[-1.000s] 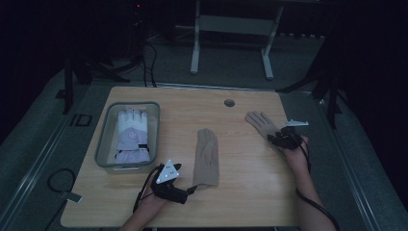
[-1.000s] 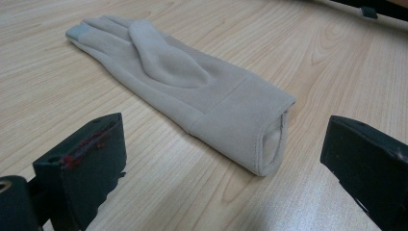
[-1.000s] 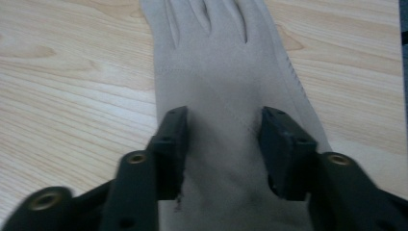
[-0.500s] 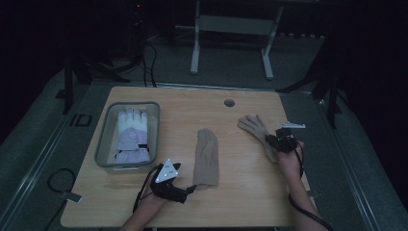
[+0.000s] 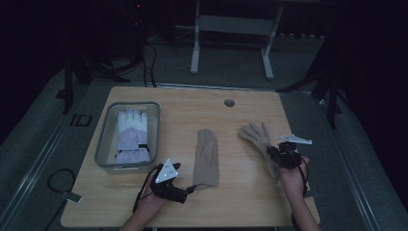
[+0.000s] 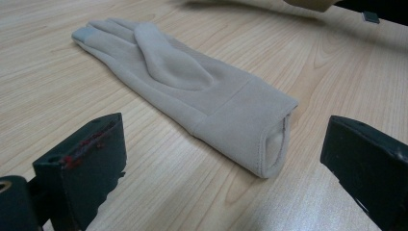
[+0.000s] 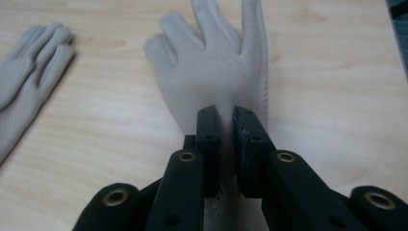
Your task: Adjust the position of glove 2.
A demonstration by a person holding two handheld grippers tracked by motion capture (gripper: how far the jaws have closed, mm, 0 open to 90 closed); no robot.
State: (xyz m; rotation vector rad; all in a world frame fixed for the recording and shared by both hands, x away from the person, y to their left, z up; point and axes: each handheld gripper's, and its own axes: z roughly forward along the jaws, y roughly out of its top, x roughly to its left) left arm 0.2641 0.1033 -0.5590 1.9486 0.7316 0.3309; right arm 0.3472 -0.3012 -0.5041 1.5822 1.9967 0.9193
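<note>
Moved: your right gripper (image 5: 278, 155), jaws just closed on the right glove (image 5: 257, 137), drags it nearer | left gripper (image 5: 188, 190) gapes at the middle glove's (image 5: 207, 156) cuff | done: white gloves in the bin (image 5: 107, 139) | left: both tan gloves.

In the right gripper view my right tongs (image 7: 227, 126) are covering the cuff of the splayed glove (image 7: 211, 72), and the top edge is cutting off its longest fingers. The other glove (image 7: 26, 72) is running out past the left edge there. In the left gripper view the frame is clipping both jaws of my left tongs (image 6: 226, 159). From the high view, I am seeing the bin (image 5: 107, 139) too dimly to read the white glove's (image 5: 131, 134) strap detail.
</note>
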